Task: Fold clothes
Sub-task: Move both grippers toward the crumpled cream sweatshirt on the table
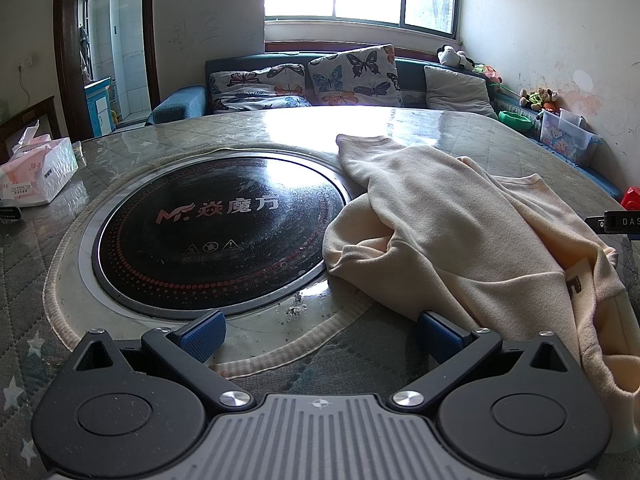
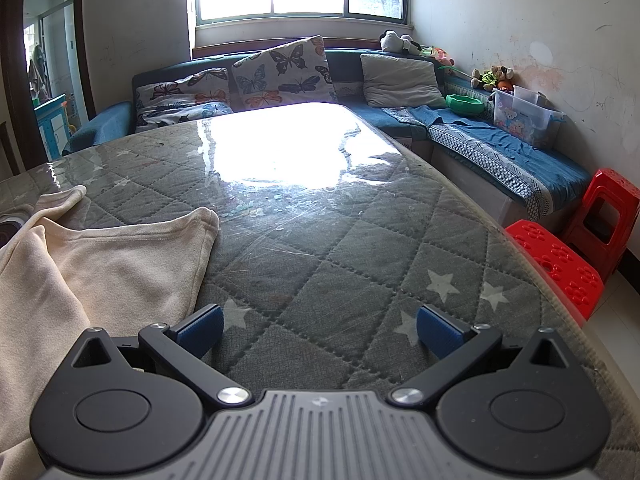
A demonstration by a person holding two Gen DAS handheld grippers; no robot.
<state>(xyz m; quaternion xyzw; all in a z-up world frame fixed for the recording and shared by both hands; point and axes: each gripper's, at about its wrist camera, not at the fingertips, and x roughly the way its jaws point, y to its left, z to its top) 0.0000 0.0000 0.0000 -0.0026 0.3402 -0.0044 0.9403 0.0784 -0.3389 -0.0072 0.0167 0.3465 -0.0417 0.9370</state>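
Both tongs, left (image 1: 320,334) and right (image 2: 318,330), gape empty above the table (image 2: 320,248). Between them the garment (image 1: 460,240) lies crumpled, partly over the cooktop (image 1: 220,228). Pinching a bunched layer, probably doubled, would drag folds crooked.

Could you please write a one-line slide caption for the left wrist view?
Open left tongs hover beside a crumpled cream garment lying next to the table's built-in cooktop.

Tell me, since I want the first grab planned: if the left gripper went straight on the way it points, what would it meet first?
Probably the bare table cover at the cooktop's near rim, not the cream garment, which lies just right of the open left gripper. Depth is hard to judge.
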